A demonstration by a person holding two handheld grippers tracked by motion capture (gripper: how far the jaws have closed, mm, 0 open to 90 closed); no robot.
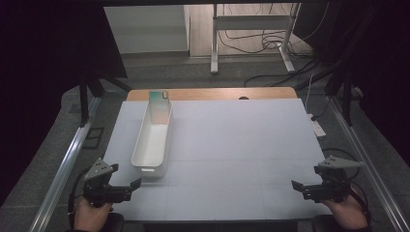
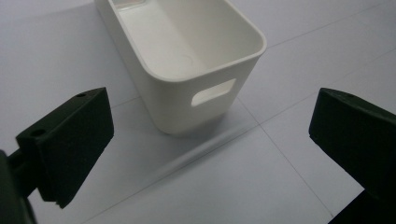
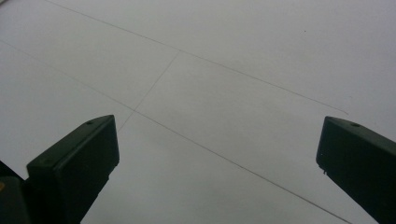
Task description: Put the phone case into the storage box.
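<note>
High view: left hand-held gripper (image 1: 129,186) and right hand-held gripper (image 1: 299,185) at near table (image 1: 232,145) corners, both released. White bin (image 1: 153,145) left of centre, teal object (image 1: 158,96) at its far end.
Left gripper view: bin just beyond spread jaws, nothing between.
Right gripper view: bare table.

The long bin (image 2: 187,60) looks like smooth white plastic with a soft satin sheen, and the table (image 1: 232,145) wears a matt, pale sheet, thin seams running across it, bare wood at its far edge; the left gripper (image 1: 126,186) and right gripper (image 1: 300,186) look matt black plastic
</note>
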